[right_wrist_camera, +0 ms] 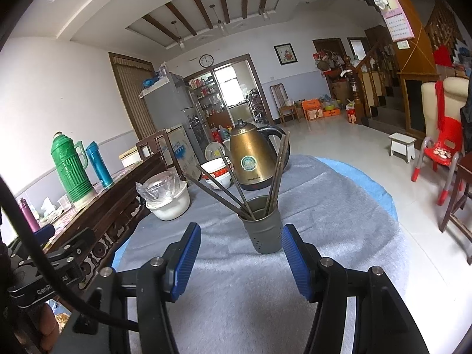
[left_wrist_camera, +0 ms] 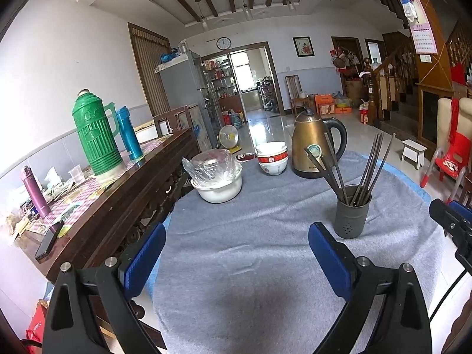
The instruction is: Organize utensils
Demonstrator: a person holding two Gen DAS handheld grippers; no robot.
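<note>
Several chopsticks stand in the holder on the gray cloth, near the kettle. Thin, stiff, prob slippery, so pinch mid-shaft. Left gripper and right gripper both gape empty, holder untouched.

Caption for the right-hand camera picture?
Open right gripper faces a grey holder of chopsticks on a grey-clothed table.

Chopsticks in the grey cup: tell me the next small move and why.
Probably draw both grippers back. The chopsticks all stand in the cup, none lies on the cloth, and the left gripper and right gripper are open and empty.
</note>
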